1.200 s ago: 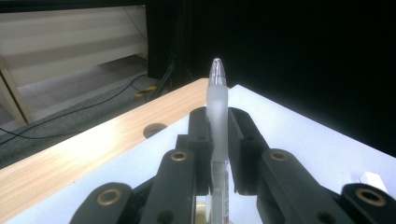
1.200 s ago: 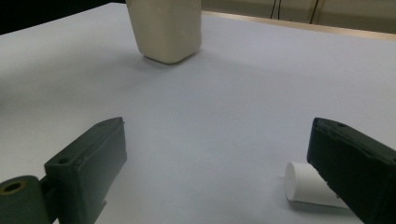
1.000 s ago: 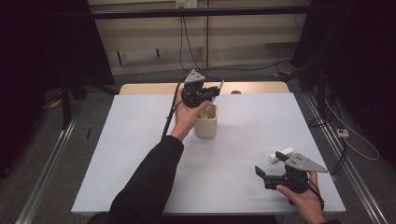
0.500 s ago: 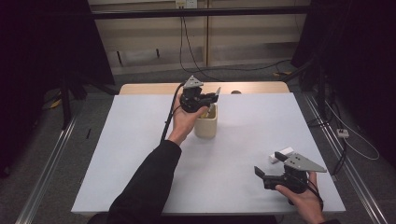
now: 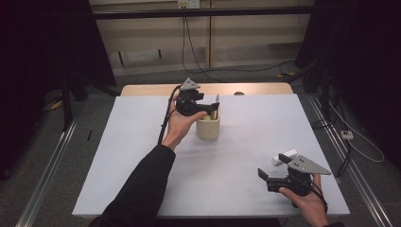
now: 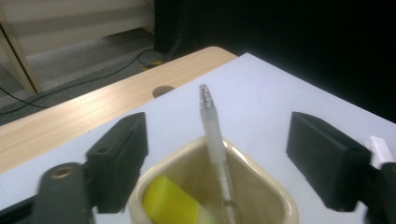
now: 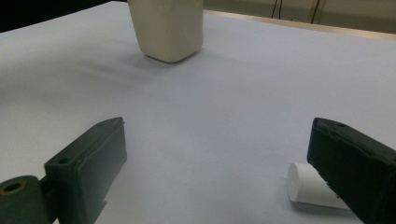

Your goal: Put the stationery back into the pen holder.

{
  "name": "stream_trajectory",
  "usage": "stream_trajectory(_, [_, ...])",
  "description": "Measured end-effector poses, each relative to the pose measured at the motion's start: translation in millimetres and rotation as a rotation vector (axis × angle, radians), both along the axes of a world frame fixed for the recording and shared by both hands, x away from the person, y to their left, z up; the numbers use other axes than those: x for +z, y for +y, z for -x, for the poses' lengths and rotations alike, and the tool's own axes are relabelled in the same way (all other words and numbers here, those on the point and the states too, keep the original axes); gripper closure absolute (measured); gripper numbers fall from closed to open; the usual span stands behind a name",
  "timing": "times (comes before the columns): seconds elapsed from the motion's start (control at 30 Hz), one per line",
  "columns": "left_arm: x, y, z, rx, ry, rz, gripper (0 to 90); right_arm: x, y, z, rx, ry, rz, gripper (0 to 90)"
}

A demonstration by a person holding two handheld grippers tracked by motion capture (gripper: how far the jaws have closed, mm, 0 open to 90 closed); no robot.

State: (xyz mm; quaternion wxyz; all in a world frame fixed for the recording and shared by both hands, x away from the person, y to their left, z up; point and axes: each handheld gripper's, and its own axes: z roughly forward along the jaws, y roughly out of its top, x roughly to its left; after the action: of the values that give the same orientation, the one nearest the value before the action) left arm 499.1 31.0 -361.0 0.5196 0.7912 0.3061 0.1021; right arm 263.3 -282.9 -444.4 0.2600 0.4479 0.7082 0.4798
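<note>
Glazed cream ceramic makes up the one cup (image 5: 208,126) on the surface (image 5: 142,142), a squarish pot with rounded corners and a thick, smooth rim, standing upright near the far middle of the pale matte sheet. Two things are in it: a slim pen (image 6: 214,135) with a frosted, translucent plastic barrel and a tapered metal tip pointing up, leaning against the cup's far rim, and a yellow block (image 6: 170,205) with flat faces, lying low against the inner wall.

The left gripper (image 5: 204,105), black moulded plastic with a grey three-cornered plate on top, hovers over the cup's mouth. Its jaws have just been opening and now stand wide; in the left gripper view the pen rises between them, touching neither pad, so nothing is held.

The right gripper (image 5: 276,176) rests low at the near right of the surface, well apart from the cup. Its two blocky black jaws are spread wide and hold nothing. A single short white cylinder (image 7: 310,189), smooth and matte like a stub of chalk, lies on its side just beside the right-hand jaw in the right gripper view, part of it hidden behind that jaw.

Beyond the pale sheet, a strip of light wood-grain tabletop (image 5: 255,88) shows along the far edge, with one round hole (image 6: 161,90) cut in it.
</note>
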Motion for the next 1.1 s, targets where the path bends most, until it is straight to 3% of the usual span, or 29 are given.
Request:
stream_trajectory(0.07, [0.4,3.9,1.2,0.007,0.012,-0.012,14.5,0.0,-0.2,0.1,-0.002,0.001,-0.004,4.5])
stream_trajectory(0.3, [-1.6,20.6,13.1,0.019,0.0,-0.032,7.1,0.4,-2.7,-0.5,-0.013,-0.004,-0.003,4.4])
stream_trajectory(0.43, [-5.7,30.6,21.5,0.022,0.005,-0.063,6.5,0.7,-1.9,-0.5,-0.015,-0.003,0.0,4.4])
stream_trajectory(0.7, [-11.2,49.4,39.7,0.043,0.005,-0.082,5.6,0.6,-1.7,-0.8,-0.015,-0.002,-0.002,4.4])
stream_trajectory(0.77, [-14.3,55.2,43.1,0.044,0.024,-0.075,5.7,1.0,-2.0,-0.3,-0.014,-0.004,-0.002,4.1])
stream_trajectory(0.93, [-22.1,70.3,51.3,0.059,0.028,-0.095,5.9,1.0,-1.9,-0.6,-0.009,-0.004,0.003,3.7])
stream_trajectory(1.1, [-29.2,83.7,63.7,0.046,0.029,-0.143,5.9,0.8,-2.2,-1.3,-0.005,0.0,0.002,3.9])
